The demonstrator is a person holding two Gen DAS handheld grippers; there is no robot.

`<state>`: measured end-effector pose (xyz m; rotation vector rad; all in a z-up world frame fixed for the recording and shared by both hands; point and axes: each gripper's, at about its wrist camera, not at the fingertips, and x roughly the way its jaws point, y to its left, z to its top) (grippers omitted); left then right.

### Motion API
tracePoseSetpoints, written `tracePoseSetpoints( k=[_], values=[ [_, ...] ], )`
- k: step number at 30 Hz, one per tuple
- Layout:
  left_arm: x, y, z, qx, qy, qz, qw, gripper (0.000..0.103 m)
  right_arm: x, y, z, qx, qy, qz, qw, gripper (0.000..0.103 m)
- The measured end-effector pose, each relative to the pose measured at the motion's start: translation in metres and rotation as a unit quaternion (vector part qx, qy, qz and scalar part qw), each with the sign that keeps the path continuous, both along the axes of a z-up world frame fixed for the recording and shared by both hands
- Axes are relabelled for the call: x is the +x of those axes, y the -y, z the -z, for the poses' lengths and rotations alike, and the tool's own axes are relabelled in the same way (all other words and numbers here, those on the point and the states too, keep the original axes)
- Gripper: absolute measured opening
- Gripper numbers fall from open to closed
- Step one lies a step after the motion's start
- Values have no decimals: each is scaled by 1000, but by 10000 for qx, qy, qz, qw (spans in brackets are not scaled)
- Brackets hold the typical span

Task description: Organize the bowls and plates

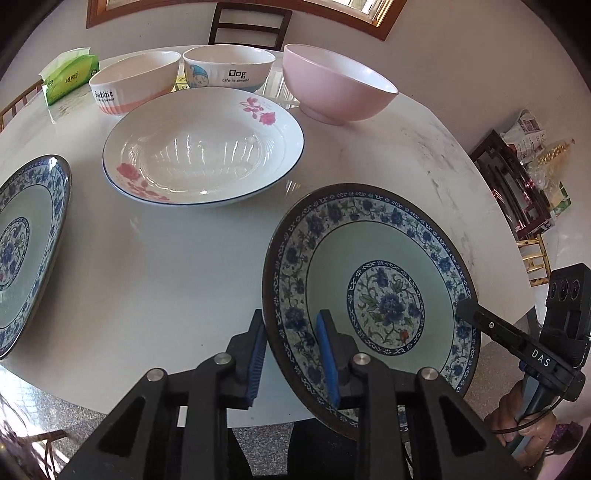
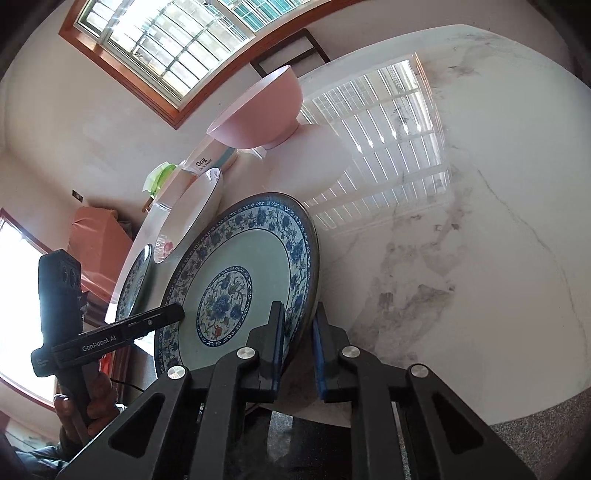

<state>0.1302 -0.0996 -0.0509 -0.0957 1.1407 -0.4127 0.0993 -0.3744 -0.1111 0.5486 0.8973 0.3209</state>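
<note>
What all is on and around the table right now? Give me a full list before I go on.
Blue-patterned plates: 2, blue and pale green; one held over the near table edge by both grippers, one flat at the left edge.
White plate: 1, white with pink flowers and a blue rim; table middle.
Printed bowls: 2, white; "Rabbit" bowl with an orange base, "Dog" bowl beside it, far side.
Pink bowl: 1, pink; far right.
Tissue pack: 1, green; far left.
Table: 1, white marble, round.
Chair: 1, dark wood; behind the table.
Left gripper: black, blue pads; on the plate's left rim.
Right gripper: black, blue pads; on its right rim.
</note>
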Motion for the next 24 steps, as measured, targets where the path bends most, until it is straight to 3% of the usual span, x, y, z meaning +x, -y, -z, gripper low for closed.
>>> tracePoseSetpoints(
  k=[10,24],
  values=[
    [-23,-8,-14,-14,400,-118,9991,27,-28,-19,-12,108,156,-53,9998,15],
    [-54,-107,-42,61,922,-1214,9883,27,-10,-114,-30,74,349,-1068,9936,16]
  ],
)
